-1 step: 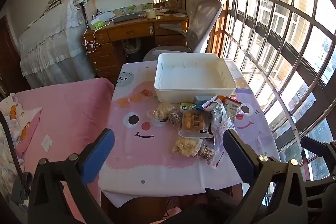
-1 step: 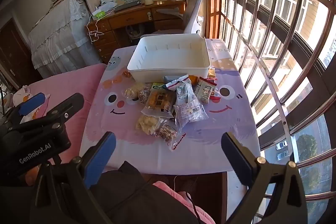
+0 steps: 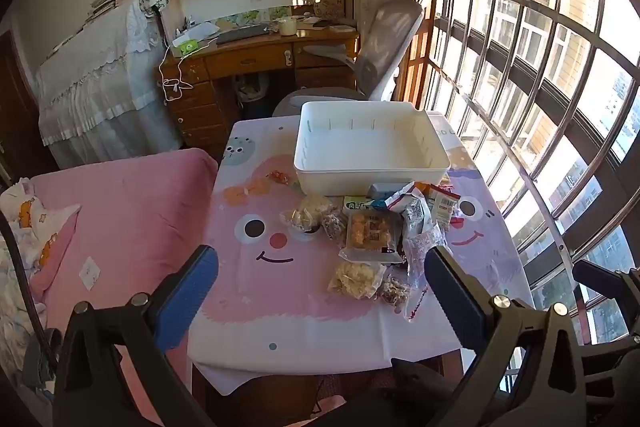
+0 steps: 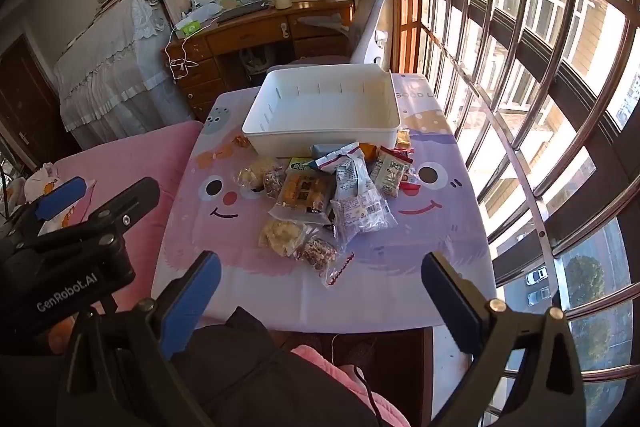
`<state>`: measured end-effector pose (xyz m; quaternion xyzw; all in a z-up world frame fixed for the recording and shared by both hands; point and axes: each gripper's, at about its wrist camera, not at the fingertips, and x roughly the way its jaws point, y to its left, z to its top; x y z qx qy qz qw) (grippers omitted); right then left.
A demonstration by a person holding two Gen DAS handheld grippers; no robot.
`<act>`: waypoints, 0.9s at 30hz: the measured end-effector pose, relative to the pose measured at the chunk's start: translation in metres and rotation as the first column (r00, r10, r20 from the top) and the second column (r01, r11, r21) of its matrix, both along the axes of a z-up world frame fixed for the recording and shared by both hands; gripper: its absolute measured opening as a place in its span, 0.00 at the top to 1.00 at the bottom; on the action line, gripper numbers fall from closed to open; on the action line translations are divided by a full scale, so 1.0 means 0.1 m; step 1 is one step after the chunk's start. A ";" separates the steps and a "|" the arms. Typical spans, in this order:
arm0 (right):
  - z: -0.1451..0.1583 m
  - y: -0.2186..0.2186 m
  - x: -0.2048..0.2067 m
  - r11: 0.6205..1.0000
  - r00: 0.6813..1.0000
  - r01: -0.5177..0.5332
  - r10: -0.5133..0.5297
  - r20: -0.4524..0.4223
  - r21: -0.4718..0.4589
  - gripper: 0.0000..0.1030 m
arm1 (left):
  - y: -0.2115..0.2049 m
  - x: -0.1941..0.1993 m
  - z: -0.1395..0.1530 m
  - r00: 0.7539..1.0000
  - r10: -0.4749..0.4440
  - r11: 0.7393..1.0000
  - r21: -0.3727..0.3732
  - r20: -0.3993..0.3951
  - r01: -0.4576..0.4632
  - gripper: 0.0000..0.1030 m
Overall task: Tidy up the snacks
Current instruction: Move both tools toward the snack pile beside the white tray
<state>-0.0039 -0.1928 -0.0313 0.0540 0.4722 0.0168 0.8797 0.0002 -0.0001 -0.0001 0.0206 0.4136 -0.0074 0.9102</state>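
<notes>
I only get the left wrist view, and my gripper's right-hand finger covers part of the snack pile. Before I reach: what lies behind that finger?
Observer: A clear plastic bag of small white wrapped sweets, lying flat on the cartoon-face tablecloth at the window side of the snack pile.
Operator: Is the right gripper free?
Observer: Yes. The right gripper is open and empty, short of the tablecloth's near edge.
Operator: Where does my left gripper sit?
Observer: The left gripper is open and shows against the pink bedding, left of the tablecloth.
</notes>
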 end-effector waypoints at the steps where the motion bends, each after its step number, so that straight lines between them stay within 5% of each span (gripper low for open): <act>1: 0.00 0.00 0.00 1.000 1.000 0.000 0.000 0.003 0.000 0.02 | 0.00 0.00 0.00 1.000 0.001 1.000 0.001 0.004 -0.001 0.01; 27: -0.02 0.01 0.02 1.000 1.000 0.001 -0.001 -0.001 0.004 0.02 | 0.00 0.00 0.00 1.000 0.000 1.000 0.003 0.007 0.000 0.01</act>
